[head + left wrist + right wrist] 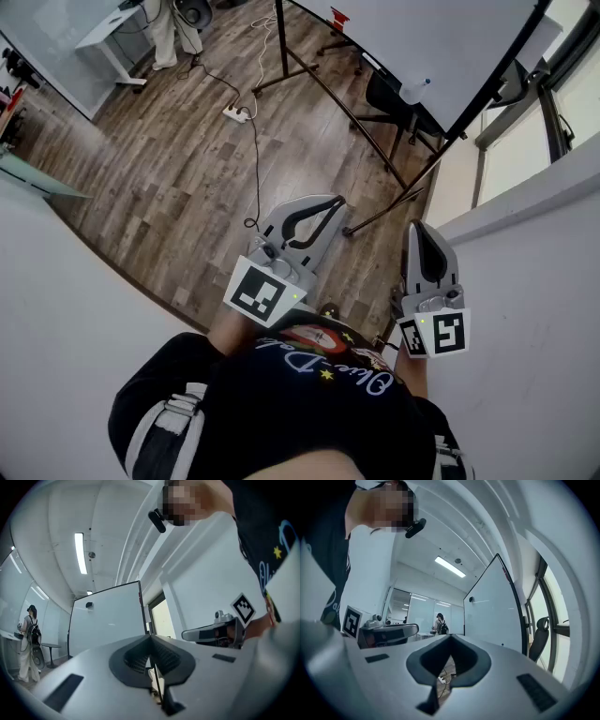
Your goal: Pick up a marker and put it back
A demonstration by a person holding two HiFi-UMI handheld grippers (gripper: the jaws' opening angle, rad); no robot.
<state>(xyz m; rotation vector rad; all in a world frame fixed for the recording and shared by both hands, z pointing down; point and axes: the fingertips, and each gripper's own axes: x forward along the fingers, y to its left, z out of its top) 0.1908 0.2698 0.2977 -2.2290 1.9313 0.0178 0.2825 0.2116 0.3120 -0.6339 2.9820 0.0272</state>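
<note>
Closed and empty: left gripper (335,205), right gripper (419,230). Ahead: white whiteboard on black stand (422,37), black office chair (389,98) beside it. Small objects on its lower edge (417,89) are indistinct.

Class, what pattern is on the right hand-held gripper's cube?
Black-and-white square markers; the cube shows best in the head view.

Bright strip light (80,552) overhead (fisheye-warped, dark corners), soft shadows.

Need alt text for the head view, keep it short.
Seen from above, a person holds the left gripper and right gripper over a wood floor, both claws shut and empty. Ahead stands a freestanding whiteboard; a white power strip lies on the floor.
</note>
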